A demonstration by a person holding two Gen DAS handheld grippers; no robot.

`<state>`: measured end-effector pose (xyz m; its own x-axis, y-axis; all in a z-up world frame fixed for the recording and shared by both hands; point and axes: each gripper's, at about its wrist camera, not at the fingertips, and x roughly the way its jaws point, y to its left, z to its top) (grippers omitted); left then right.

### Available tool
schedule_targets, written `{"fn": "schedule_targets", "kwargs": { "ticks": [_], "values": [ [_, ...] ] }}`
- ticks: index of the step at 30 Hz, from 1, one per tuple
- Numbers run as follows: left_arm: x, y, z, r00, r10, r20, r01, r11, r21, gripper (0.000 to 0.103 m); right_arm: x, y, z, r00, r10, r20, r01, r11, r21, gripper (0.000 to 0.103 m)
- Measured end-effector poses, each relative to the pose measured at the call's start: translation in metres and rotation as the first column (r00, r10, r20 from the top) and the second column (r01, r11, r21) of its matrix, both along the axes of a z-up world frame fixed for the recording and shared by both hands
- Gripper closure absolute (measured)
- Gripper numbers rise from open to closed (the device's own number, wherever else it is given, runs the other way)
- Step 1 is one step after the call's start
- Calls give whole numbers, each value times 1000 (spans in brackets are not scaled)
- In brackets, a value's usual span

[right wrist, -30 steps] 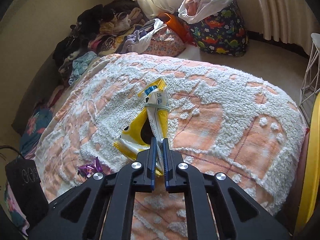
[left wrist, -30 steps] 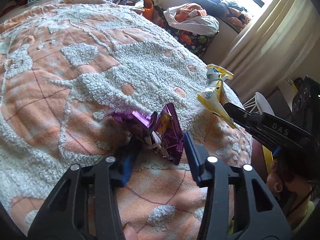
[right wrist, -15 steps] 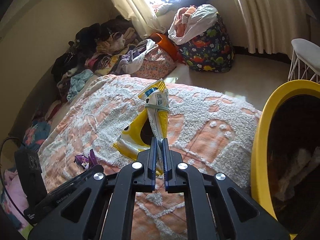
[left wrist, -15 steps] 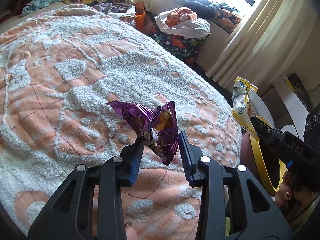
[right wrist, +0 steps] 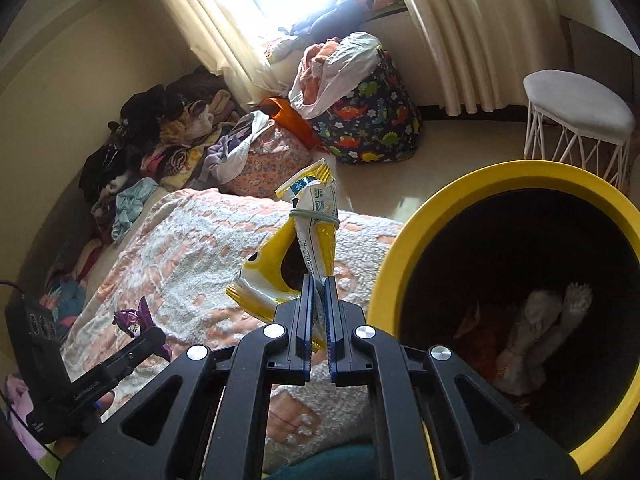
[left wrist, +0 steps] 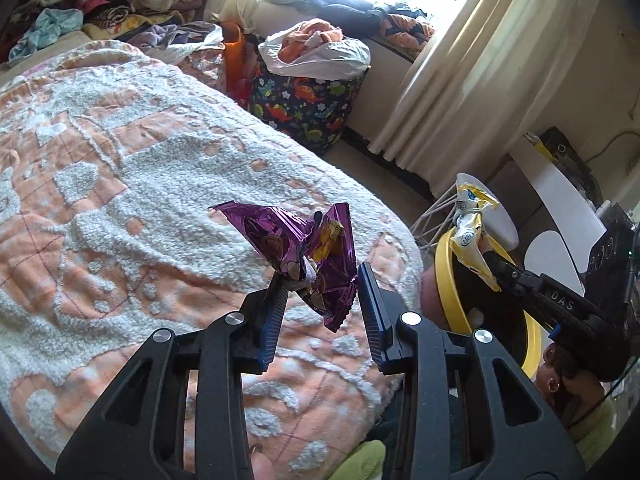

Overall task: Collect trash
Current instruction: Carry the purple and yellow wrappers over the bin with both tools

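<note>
Both hand-held grippers pinch wrappers: left (left wrist: 322, 280) purple (left wrist: 304, 252), right (right wrist: 319, 286) yellow (right wrist: 296, 256).

Both wrappers left the bed; yellow wrapper (right wrist: 316, 232) reached the bin (right wrist: 404, 248).

Under me lies a tufted peach-and-white bedspread (left wrist: 120, 184). Beyond it stands a dark dinosaur-print fabric hamper (right wrist: 368, 128) — heaped with orange and white laundry — near cream pleated curtains (left wrist: 460, 80) and a white wire-legged stool (right wrist: 576, 120).
</note>
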<state>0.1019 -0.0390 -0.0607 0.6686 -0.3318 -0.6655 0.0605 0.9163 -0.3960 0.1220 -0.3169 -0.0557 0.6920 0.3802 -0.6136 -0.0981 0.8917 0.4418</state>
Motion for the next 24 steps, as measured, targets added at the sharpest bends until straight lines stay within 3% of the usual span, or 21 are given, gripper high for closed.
{"fn": "schedule_targets", "kwargs": {
  "ticks": [14,24],
  "values": [
    [-2,-65,12,985,-171,28,170,985,35,74,-12,-48,1,992,-129,-5,129,991,-26,97],
    [9,-132,5,948,-317,6,316,946,69,74,-20,-95,-18,961,-244,-129,237,969,-68,97]
  ]
}}
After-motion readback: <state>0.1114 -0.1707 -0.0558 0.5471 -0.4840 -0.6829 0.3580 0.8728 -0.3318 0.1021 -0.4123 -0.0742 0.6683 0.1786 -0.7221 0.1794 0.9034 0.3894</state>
